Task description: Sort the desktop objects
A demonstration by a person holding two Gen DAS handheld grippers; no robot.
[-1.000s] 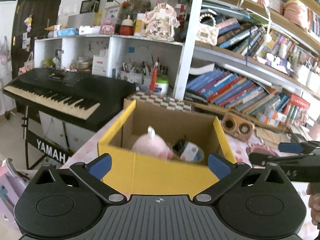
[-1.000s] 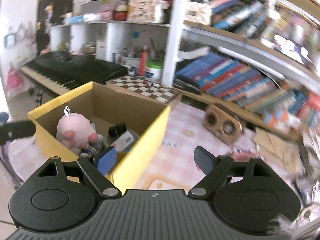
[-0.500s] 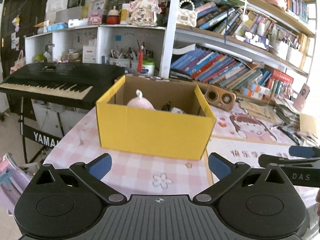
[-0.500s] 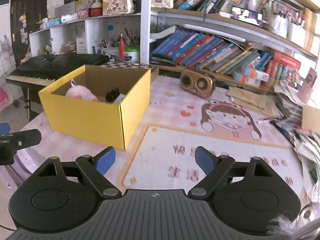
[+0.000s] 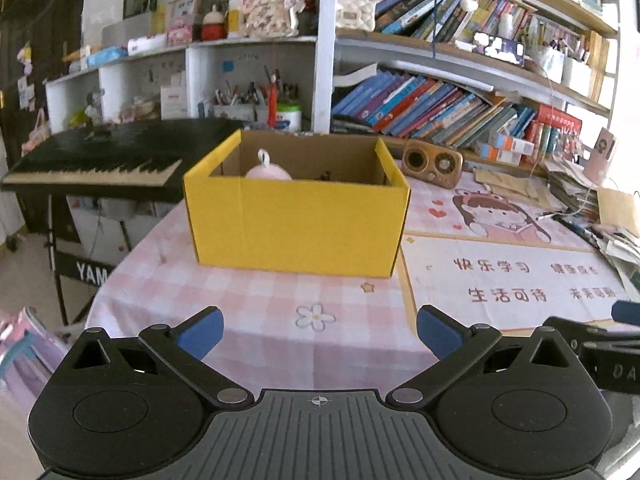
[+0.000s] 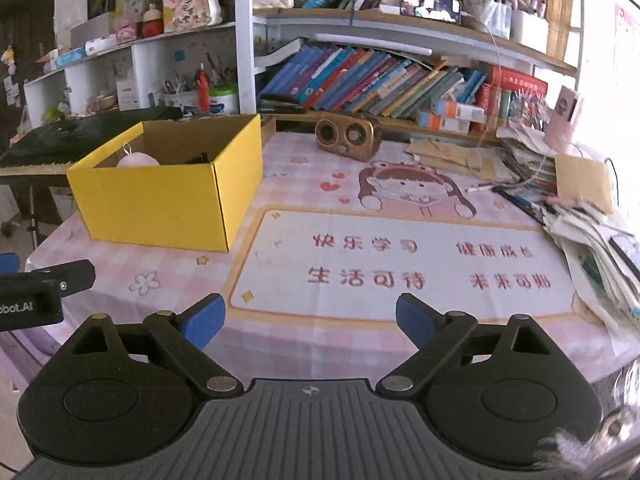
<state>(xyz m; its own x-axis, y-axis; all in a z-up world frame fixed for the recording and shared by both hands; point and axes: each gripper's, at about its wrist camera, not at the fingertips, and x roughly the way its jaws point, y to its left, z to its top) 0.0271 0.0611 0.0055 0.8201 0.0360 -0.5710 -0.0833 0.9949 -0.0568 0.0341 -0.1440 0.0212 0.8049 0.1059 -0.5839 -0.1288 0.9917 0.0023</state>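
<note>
A: What are the fingers doing on the left gripper (image 5: 318, 330)?
B: Its blue-tipped fingers (image 5: 200, 330) are standing wide apart, gripping nothing, and hovering over the near edge of the desk (image 5: 280, 320). A flower print on the pink checked cloth is showing between them.

A: And the right gripper (image 6: 310, 318)?
B: It is the same there: the fingers (image 6: 414, 316) are spread and holding nothing, hanging above the near edge of the printed mat (image 6: 400, 264) with red characters.

A: Where is the yellow box (image 5: 296, 220) sitting?
B: From the left wrist it is at twelve o'clock, resting on the desk well beyond the fingers. From the right wrist it is lying toward ten o'clock, just beside the mat's left border.

A: Is anything showing inside?
B: A pink plush toy (image 5: 267, 172) is peeking over the front wall, and something small and dark is lying to its right; I cannot tell what it is.

A: What is lying farther out?
B: A brown speaker (image 6: 347, 140) is sitting at twelve o'clock from the right wrist, behind the mat. Piled papers (image 6: 592, 232) are crowding the desk at two o'clock, and a black keyboard (image 5: 96, 156) is standing at ten o'clock from the left wrist, beyond the desk.
</note>
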